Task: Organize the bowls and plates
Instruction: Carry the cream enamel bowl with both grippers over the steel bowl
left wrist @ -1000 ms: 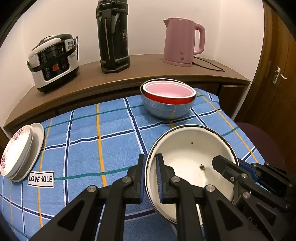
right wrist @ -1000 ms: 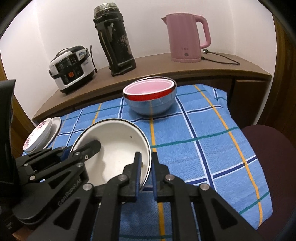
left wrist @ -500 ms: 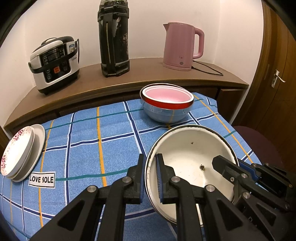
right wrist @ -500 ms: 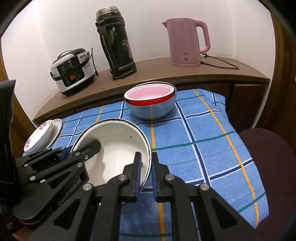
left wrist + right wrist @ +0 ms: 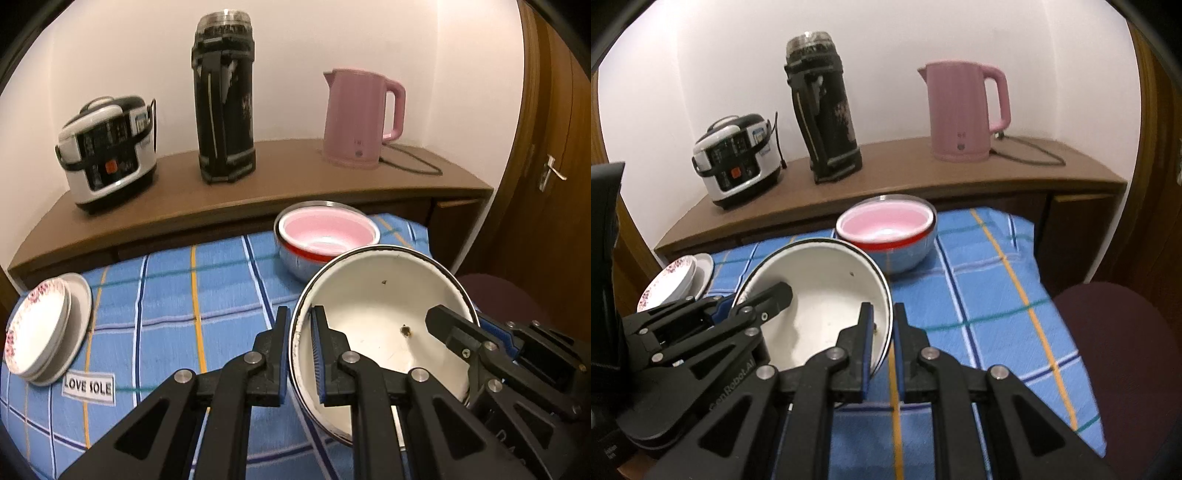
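A large white enamel bowl [image 5: 373, 317] [image 5: 820, 291] with a dark rim hangs above the blue checked tablecloth [image 5: 177, 295], held from both sides. My left gripper [image 5: 297, 321] is shut on its left rim. On the opposite rim my right gripper [image 5: 882, 317] is shut too. Behind it, a pink bowl [image 5: 327, 232] [image 5: 886, 225] sits nested in a red one inside a steel-blue bowl [image 5: 908, 254]. A stack of plates [image 5: 40, 328] [image 5: 674, 278], the top one with a floral edge, rests at the table's left edge.
A wooden sideboard [image 5: 258, 192] behind the table carries a rice cooker [image 5: 107, 147], a tall black flask [image 5: 223, 99] and a pink kettle [image 5: 360, 118] with its cable. A dark red chair seat [image 5: 1119, 350] stands at the right. A "LOVE SOLE" label [image 5: 88, 386] marks the cloth.
Both grippers have risen with the white bowl, lifting it off the cloth. It now overlaps the nested bowls in both views, and the scene behind has slid down.
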`<action>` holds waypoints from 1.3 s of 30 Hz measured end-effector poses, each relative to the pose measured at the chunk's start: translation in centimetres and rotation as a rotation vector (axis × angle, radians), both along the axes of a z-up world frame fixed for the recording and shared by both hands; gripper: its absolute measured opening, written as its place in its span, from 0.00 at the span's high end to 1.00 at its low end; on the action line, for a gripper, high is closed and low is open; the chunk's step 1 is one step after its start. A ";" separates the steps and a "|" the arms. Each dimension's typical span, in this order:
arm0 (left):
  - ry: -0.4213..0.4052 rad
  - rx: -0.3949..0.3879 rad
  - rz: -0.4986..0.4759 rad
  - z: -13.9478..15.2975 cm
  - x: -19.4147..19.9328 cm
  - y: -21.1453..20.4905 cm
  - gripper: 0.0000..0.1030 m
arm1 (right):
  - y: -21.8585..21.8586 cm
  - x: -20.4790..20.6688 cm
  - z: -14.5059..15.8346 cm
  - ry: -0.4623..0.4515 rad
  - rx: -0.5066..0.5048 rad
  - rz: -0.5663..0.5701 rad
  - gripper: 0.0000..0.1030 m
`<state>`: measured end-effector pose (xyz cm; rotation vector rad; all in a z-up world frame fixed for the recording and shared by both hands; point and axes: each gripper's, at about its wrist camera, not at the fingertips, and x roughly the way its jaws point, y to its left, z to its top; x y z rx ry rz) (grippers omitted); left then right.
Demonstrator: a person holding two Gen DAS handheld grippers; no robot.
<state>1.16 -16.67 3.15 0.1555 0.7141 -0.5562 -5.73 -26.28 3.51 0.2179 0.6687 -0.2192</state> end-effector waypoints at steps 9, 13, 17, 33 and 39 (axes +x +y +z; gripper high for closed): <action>-0.046 -0.036 0.019 2.7 2.2 -1.3 0.88 | -1.2 2.4 3.1 -0.057 -0.053 0.000 0.91; -0.052 -0.046 0.028 3.3 3.5 -2.1 0.88 | -1.8 3.7 4.0 -0.072 -0.075 0.001 0.91; -0.048 -0.053 0.028 3.2 5.2 -3.2 0.88 | -2.7 5.2 4.3 -0.073 -0.086 -0.006 0.91; 0.061 -0.037 0.050 -0.7 12.1 -6.2 0.88 | -6.4 12.2 1.0 0.024 -0.050 -0.003 0.92; 0.091 -0.026 0.041 -2.0 13.5 -7.3 0.88 | -7.5 13.8 -0.1 0.058 -0.049 -0.010 0.92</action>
